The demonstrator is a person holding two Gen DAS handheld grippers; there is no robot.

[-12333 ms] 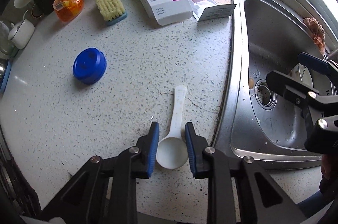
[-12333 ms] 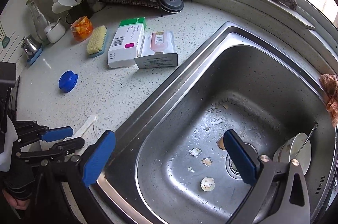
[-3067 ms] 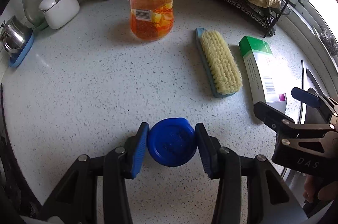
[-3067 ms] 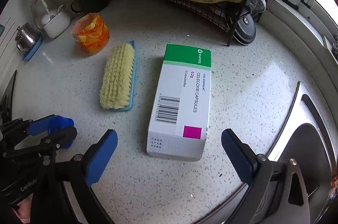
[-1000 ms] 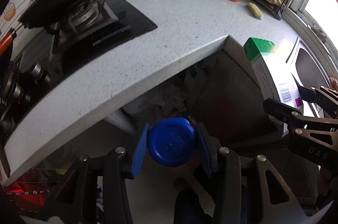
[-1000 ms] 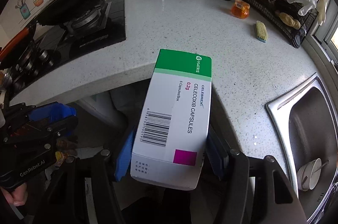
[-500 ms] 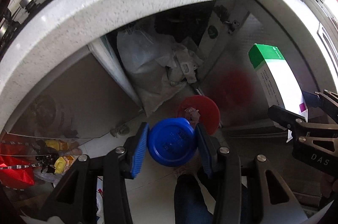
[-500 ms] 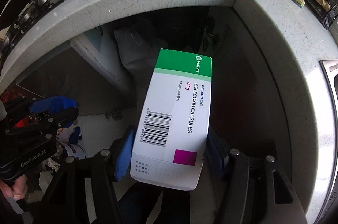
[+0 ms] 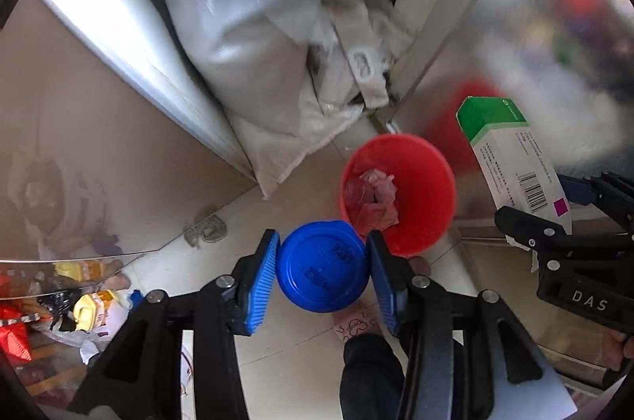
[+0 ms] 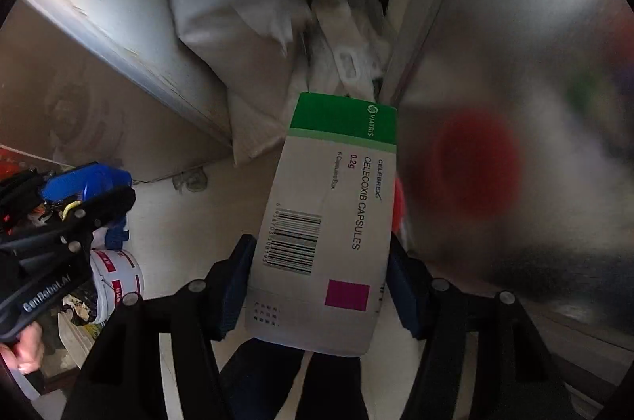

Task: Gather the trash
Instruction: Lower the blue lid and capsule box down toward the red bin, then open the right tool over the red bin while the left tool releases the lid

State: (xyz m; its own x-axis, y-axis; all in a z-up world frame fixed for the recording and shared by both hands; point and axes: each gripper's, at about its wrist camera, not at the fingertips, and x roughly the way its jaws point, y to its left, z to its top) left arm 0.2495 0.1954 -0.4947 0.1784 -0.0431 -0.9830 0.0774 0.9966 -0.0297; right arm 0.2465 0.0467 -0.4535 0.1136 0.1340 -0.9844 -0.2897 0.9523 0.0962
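Above the pale tiled floor (image 9: 301, 336), the left gripper (image 9: 323, 271) is pinching a round blue plastic lid (image 9: 323, 265) between its ribbed blue pads, the lid's flat embossed face turning toward the camera. Just beyond it, on the right, a round red plastic bin (image 9: 420, 182) is standing on the floor with its mouth opening upward, crumpled pinkish wrappers (image 9: 372, 194) lying inside. The right gripper (image 10: 321, 273) is clamping a rectangular cardboard medicine box (image 10: 329, 222) by its long sides; the box is white with a green band at its far end, a barcode and a magenta square near the pads, and its long axis is running away from the gripper, pointing down toward the floor. In the left wrist view the same box (image 9: 511, 158) is hanging right of the bin. Farther off, bulging white woven sacks (image 9: 245, 35) are slumping in a dark cabinet opening, blurred, beside a smooth metallic panel (image 9: 527, 23).
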